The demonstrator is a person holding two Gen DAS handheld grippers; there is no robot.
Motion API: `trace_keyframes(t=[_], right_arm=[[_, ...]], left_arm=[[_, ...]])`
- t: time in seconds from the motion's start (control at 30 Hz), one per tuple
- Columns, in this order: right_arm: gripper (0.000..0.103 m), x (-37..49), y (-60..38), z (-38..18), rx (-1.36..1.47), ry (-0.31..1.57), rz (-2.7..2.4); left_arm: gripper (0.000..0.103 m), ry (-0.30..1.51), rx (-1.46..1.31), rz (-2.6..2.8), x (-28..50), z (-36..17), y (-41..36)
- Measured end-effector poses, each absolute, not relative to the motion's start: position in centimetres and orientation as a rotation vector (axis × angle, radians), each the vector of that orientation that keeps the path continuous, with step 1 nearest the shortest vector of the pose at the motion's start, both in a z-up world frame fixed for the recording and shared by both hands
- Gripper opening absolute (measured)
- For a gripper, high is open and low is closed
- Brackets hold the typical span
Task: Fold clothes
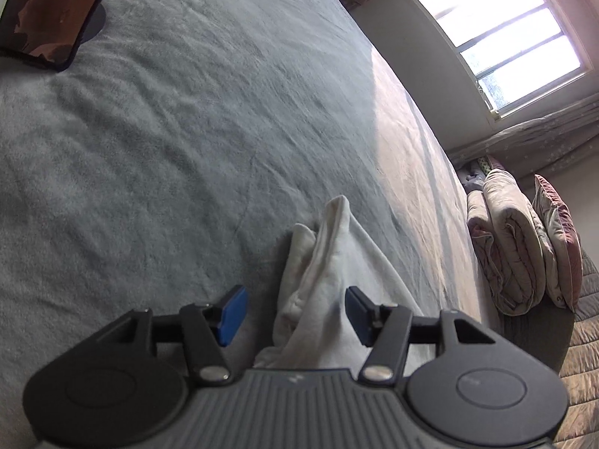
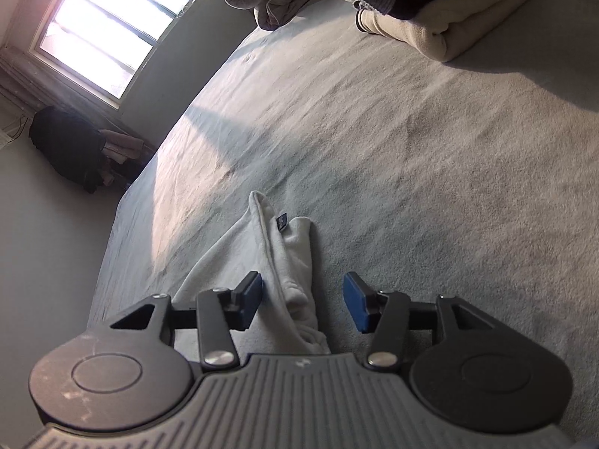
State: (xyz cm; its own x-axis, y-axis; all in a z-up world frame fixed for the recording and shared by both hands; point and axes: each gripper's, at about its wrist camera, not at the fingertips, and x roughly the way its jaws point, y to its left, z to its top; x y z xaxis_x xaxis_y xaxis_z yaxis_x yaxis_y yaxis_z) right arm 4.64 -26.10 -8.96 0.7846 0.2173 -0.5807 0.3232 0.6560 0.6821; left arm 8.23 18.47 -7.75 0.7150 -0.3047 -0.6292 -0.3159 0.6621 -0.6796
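Note:
A white garment (image 1: 329, 262) lies bunched in a long narrow roll on the grey-blue bed cover (image 1: 168, 131). My left gripper (image 1: 295, 314) hovers over its near end, open; the cloth lies between the blue pads, close to the right-hand one, and neither pad clamps it. In the right wrist view the same white garment (image 2: 286, 258) shows a small dark label (image 2: 281, 222) near its far end. My right gripper (image 2: 303, 303) is open too, straddling the roll with a gap on each side. The garment's near end is hidden under both gripper bodies.
A stack of folded clothes (image 2: 441, 11), cream below and dark knit on top, sits at the far right of the bed cover (image 2: 411, 149). A brown dark-edged cushion (image 1: 48, 11) lies far left. Rolled quilts (image 1: 513, 247) stand beside the bed under a bright window (image 1: 498, 33).

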Motion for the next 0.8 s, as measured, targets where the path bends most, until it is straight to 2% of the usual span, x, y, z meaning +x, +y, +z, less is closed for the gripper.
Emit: trace_keyframes(t=[0.13, 0.2, 0.23, 0.3, 0.37, 0.8], right_arm=[[0.052, 5.4, -25.4, -10.1, 0.881, 0.717, 0.086], [0.045, 5.5, -25.1, -10.3, 0.860, 0.712, 0.085], [0.044, 5.6, -25.1, -10.3, 0.852, 0.713, 0.087], [0.036, 5.7, -25.4, -10.2, 0.869, 0.720, 0.096], [0.032, 5.6, -25.6, -9.9, 0.888, 0.720, 0.102], [0.028, 0.9, -24.6, -5.2, 0.872, 0.732, 0.120]], left_arm=[[0.056, 0.794, -0.865, -0.034, 8.7, -8.4, 17.8], [0.042, 0.817, -0.870, -0.060, 9.1, -8.9, 17.2], [0.042, 0.826, -0.868, -0.064, 9.2, -9.0, 16.9], [0.026, 0.832, -0.856, -0.056, 9.4, -9.0, 16.5], [0.023, 0.827, -0.874, -0.051, 9.3, -8.8, 16.5], [0.021, 0.831, -0.873, -0.133, 4.8, -6.1, 18.8]])
